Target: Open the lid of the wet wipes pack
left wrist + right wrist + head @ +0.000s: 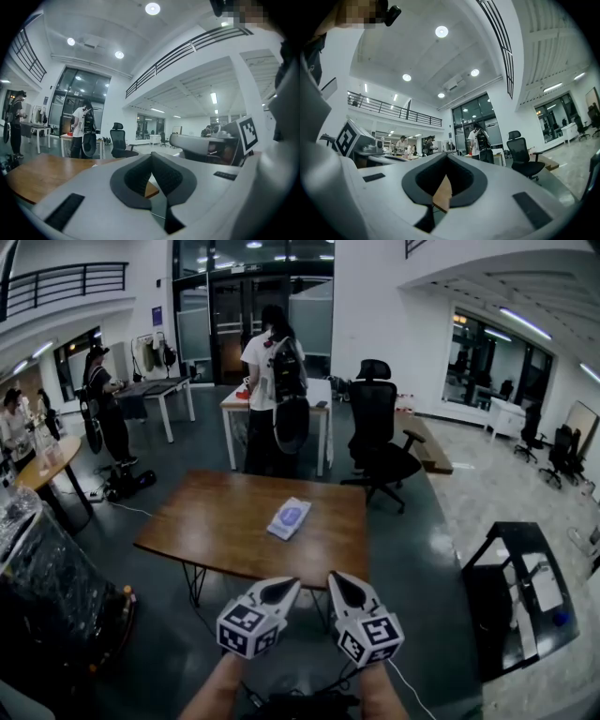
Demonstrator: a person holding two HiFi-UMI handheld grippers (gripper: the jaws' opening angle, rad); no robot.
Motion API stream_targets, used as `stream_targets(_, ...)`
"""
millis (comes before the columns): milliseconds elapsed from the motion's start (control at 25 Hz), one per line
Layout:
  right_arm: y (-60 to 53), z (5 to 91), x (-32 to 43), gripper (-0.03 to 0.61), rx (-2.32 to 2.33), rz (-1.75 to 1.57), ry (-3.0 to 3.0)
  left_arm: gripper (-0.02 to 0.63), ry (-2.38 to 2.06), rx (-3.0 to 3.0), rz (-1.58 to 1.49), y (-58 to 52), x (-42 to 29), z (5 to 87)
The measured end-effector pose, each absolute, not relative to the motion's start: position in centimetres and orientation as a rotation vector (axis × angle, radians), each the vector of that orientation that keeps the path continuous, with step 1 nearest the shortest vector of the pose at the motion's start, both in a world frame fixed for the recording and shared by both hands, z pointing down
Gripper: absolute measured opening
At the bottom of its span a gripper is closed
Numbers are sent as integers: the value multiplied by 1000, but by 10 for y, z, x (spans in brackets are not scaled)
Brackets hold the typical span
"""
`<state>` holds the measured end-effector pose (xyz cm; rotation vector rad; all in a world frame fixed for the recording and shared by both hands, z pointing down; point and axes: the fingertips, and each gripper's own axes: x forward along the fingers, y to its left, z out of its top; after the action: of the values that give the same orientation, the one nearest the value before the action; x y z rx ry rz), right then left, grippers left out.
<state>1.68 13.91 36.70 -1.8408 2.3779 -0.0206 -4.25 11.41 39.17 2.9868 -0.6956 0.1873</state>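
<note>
The wet wipes pack (290, 517), white with a blue oval lid, lies flat on the brown wooden table (225, 521), right of its middle. Both grippers hang in the air short of the table's near edge, well apart from the pack. My left gripper (291, 585) points at the table with its dark jaws together and nothing between them. Beside it, my right gripper (336, 578) is likewise shut and empty. In the left gripper view the jaw tips (151, 154) meet over the table top (42, 171). The right gripper view shows tips (446, 155) closed too.
A black office chair (380, 432) stands beyond the table's far right corner. A person with a backpack (274, 381) stands at a white table behind. A wrapped dark bulk (47, 587) sits at the left, a black low table (525, 596) at the right. Other people work at the far left.
</note>
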Motion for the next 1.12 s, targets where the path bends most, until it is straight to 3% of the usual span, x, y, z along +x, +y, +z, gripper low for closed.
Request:
stream_targets(440,101,381,74,11,-1760,-37,2454,-5,-875,2943,216,67,5,394)
stream_targets(1120,14,401,84,11,-1791,-95,2503,-5,-876,2879,278,-26,15,429)
